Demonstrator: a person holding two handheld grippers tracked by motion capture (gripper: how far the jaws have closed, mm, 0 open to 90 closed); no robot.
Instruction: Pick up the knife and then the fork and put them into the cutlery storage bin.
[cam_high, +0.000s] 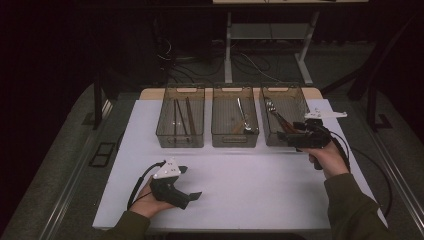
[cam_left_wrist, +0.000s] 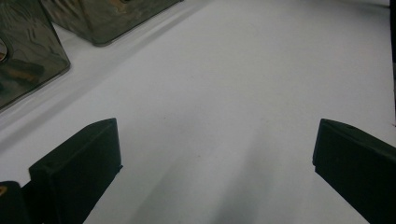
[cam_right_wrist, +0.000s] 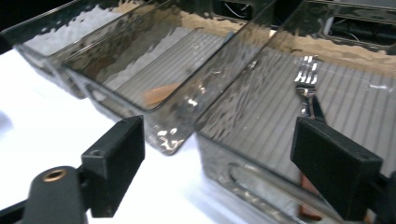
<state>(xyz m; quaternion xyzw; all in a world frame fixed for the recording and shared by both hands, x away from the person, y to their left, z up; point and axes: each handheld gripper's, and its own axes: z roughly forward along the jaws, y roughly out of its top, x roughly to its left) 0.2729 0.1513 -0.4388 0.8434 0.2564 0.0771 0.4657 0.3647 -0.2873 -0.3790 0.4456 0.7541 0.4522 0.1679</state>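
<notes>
One fork (cam_right_wrist: 307, 81) lies in the bin (cam_high: 299, 97) at the mat's far right corner. Right gripper (cam_high: 290, 138) hovers at that bin's near wall, jaws wide, empty. It looks light, stiff and slippery; its handle, probably wooden, offers the surest grip.

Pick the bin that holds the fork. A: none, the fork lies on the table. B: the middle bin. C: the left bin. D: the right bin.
D: the fork lies in the right bin, by the right gripper; its tines also show in the right gripper view, with the jaws apart and empty.
</notes>
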